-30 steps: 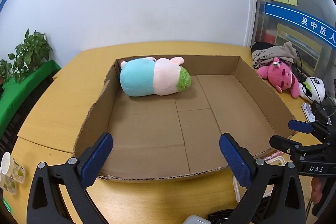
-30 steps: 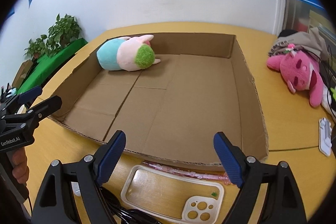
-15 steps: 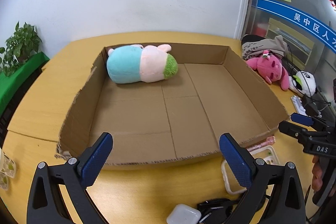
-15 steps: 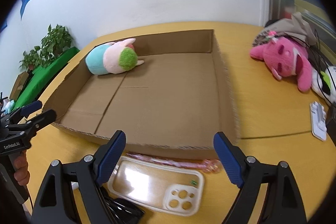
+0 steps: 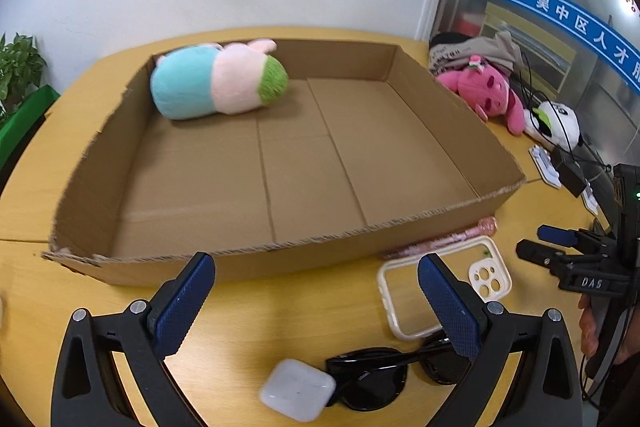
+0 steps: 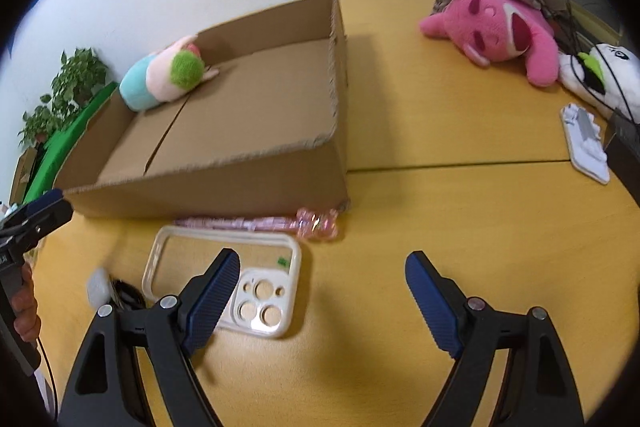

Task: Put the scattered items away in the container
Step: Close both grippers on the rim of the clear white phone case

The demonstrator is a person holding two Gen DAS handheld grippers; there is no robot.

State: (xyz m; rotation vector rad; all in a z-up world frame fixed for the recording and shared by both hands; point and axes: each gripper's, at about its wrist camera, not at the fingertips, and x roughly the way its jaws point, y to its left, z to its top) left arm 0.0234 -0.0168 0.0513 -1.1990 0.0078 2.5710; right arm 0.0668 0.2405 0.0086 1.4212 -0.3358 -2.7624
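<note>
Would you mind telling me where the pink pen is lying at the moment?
In the right wrist view the pink pen lies on the table along the cardboard box's near wall, just beyond the clear phone case.

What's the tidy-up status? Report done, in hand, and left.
Done: only the blue-and-pink plush lies in the cardboard box. In hand: nothing; left gripper and right gripper are both open and empty. Left on the table: phone case, pink pen, sunglasses, white earbud case, pink plush.
</note>
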